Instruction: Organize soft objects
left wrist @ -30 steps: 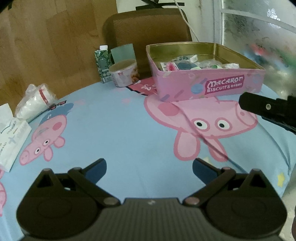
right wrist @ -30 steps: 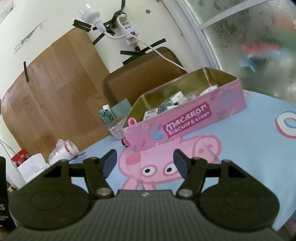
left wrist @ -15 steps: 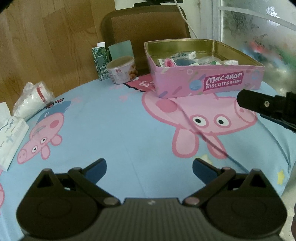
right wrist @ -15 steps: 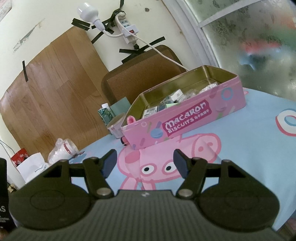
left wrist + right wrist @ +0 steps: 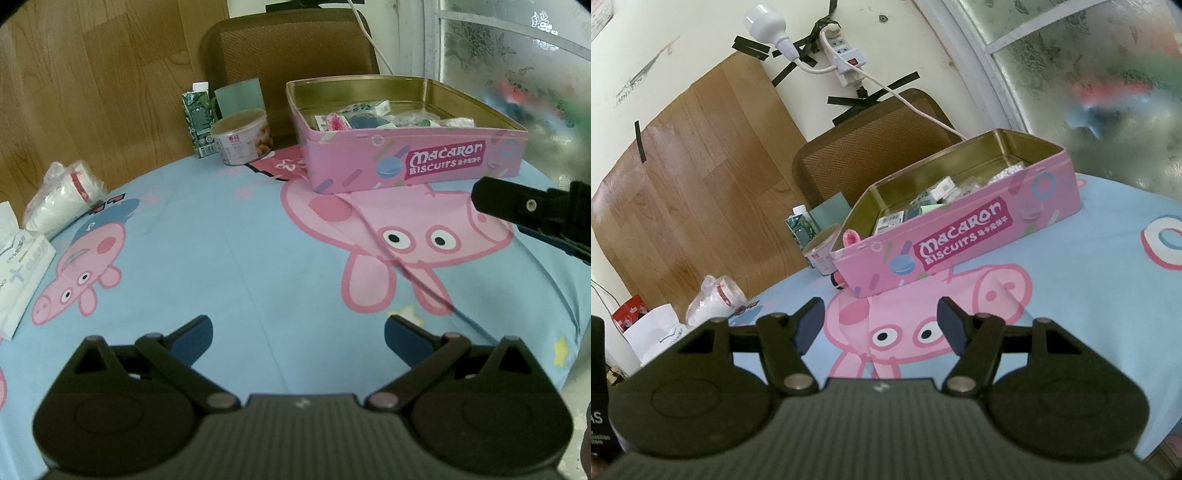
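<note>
A pink Macaron Biscuits tin (image 5: 413, 162) stands open at the far side of the table and holds several small soft packets (image 5: 369, 118). It also shows in the right wrist view (image 5: 960, 243). My left gripper (image 5: 298, 336) is open and empty, low over the blue Peppa Pig tablecloth (image 5: 221, 258), well short of the tin. My right gripper (image 5: 881, 325) is open and empty, above the cloth in front of the tin. Part of the right gripper's finger (image 5: 524, 210) shows at the right edge of the left wrist view.
A green carton (image 5: 198, 118), a green cup (image 5: 240, 98) and a white snack tub (image 5: 242, 136) stand left of the tin. A bagged stack of paper cups (image 5: 62, 199) and a tissue pack (image 5: 18, 273) lie at the left. A brown chair (image 5: 291, 48) stands behind the table.
Both grippers have shifted slightly; the tin sits a little lower and nearer in the left wrist view. Both stay open and empty.
</note>
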The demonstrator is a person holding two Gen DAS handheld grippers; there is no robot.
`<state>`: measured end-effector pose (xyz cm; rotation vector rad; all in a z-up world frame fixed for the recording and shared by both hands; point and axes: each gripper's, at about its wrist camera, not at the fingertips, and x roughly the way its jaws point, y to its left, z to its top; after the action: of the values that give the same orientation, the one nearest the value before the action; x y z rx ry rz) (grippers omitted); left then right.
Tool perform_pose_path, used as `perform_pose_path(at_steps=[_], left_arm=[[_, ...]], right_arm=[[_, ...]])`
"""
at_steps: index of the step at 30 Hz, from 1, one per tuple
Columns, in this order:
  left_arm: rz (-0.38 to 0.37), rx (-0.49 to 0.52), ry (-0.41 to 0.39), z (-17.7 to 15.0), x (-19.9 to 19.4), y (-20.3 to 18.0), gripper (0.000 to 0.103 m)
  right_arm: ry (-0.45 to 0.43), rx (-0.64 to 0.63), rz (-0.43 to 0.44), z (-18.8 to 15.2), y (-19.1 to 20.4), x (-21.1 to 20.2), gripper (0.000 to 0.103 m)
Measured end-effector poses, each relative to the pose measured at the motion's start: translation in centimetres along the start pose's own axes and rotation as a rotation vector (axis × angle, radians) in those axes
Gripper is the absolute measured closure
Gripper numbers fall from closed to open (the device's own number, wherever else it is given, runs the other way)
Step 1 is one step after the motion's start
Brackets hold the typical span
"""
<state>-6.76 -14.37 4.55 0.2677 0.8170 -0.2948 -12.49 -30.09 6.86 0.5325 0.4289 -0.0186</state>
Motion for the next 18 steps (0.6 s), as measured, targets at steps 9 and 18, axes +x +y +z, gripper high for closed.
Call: perform_pose_path(at_steps=[9, 18], left_arm=[[-0.019, -0.001, 0.011, -0.09, 0.28, -0.04, 0.000], [-0.023, -0.006, 0.003, 0.01, 0.02, 0.14, 0.000]], right_arm=[[-0.001, -0.001, -0.001, -0.02, 0.07, 0.00, 0.033], [-0.007, -0.006, -0.001, -0.05, 0.14, 0.01, 0.033]])
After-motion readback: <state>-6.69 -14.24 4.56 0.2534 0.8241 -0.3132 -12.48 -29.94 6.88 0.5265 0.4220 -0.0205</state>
